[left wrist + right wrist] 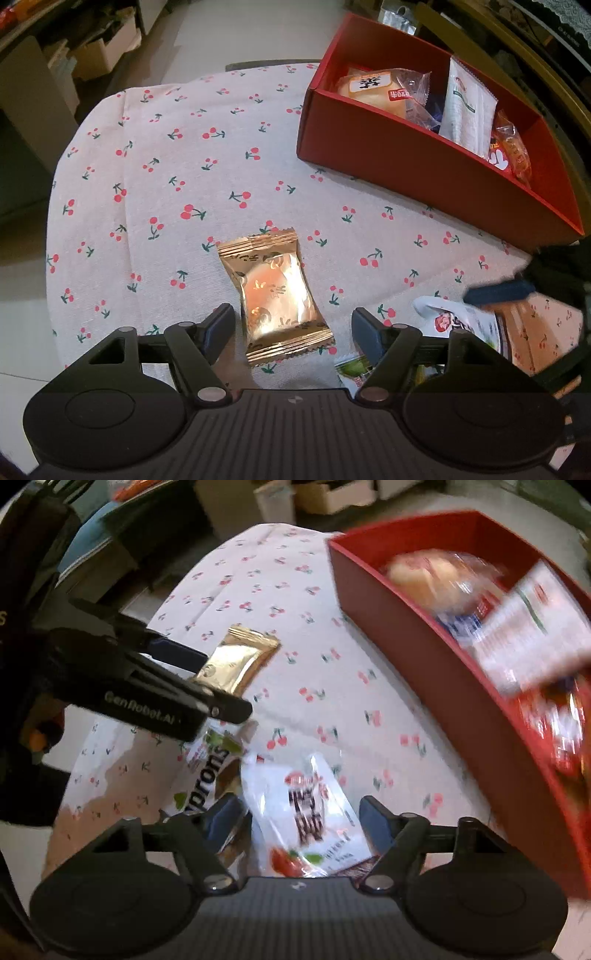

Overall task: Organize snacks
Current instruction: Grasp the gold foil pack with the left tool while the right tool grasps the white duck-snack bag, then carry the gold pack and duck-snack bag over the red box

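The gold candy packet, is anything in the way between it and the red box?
Nothing visible is. The gold candy packet lies flat on the cherry cloth, between the open fingers of the left claw, which don't touch it. Only bare cloth shows between it and the red box. The other snacks lie nearer, beside the claw.

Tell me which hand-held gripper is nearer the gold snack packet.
Left. The left hand-held gripper straddles the gold snack packet, fingers open on either side. The right hand-held gripper sits further off, over the white snack packet.
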Motion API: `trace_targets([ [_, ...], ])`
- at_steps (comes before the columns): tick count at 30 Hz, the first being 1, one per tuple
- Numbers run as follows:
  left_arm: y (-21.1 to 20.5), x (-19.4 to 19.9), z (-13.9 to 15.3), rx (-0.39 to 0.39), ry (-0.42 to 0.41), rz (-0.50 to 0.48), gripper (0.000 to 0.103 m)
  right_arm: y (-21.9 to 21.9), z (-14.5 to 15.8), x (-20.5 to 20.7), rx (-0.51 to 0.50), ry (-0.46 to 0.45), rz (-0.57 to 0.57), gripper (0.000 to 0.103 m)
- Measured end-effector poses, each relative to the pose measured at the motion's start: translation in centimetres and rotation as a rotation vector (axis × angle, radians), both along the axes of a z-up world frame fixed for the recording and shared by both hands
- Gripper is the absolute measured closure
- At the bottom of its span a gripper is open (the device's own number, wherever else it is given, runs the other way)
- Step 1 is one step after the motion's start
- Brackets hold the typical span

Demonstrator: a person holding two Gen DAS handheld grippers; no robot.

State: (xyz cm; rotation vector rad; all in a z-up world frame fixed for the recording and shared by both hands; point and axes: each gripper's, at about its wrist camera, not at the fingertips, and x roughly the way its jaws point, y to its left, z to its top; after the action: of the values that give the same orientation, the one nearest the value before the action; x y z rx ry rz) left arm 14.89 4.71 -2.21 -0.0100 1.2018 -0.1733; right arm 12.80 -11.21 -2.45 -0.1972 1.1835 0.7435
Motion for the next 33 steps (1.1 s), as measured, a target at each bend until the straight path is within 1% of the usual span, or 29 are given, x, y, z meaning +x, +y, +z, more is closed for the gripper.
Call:
trace_targets([
  [1,0.0,0.0,0.0,-0.001,0.001,0.004,0.025,-0.3,0.1,-0.5,0.001,-0.004,-0.022,0.029],
  [3,0.0,0.1,-0.1,-0.004,0.003,0.016,0.024,-0.4,0.4,-1.1,0.003,0.0,-0.048,0.034],
  [6,0.1,0.2,-0.1,-0.01,0.005,0.036,0.023,-0.4,0.8,-2.3,-0.035,-0.037,-0.083,0.035],
  [10,0.3,0.4,0.0,-0.001,-0.006,0.072,0.029,-0.9,1.6,-3.0,-0.044,-0.075,-0.151,0.036],
  [11,0.2,0.4,0.0,0.006,-0.01,0.077,0.029,-1.0,1.8,-3.0,-0.053,-0.094,-0.171,0.036],
  [12,0.2,0.5,0.0,0.013,-0.017,0.083,0.03,-1.1,1.9,-3.0,-0.061,-0.109,-0.188,0.036],
  [14,-0.1,0.5,0.0,0.04,-0.031,0.092,0.036,-1.4,2.2,-2.7,-0.067,-0.128,-0.229,0.036],
  [15,-0.2,0.5,0.0,0.055,-0.039,0.09,0.042,-1.7,2.4,-2.6,-0.064,-0.129,-0.246,0.036],
  [18,-0.3,0.4,0.0,0.084,-0.054,0.096,0.052,-1.9,2.6,-2.4,-0.067,-0.146,-0.279,0.036],
  [21,-0.4,0.2,0.1,0.086,-0.058,0.099,0.056,-2.0,2.6,-2.1,-0.073,-0.162,-0.302,0.037],
  [28,-1.1,-0.8,0.8,0.063,-0.061,0.081,0.057,-3.1,4.1,-2.4,-0.044,-0.204,-0.361,0.037],
  [33,-1.4,-1.6,2.2,0.01,-0.089,0.079,0.057,-3.6,4.8,-2.9,-0.019,-0.218,-0.393,0.037],
])
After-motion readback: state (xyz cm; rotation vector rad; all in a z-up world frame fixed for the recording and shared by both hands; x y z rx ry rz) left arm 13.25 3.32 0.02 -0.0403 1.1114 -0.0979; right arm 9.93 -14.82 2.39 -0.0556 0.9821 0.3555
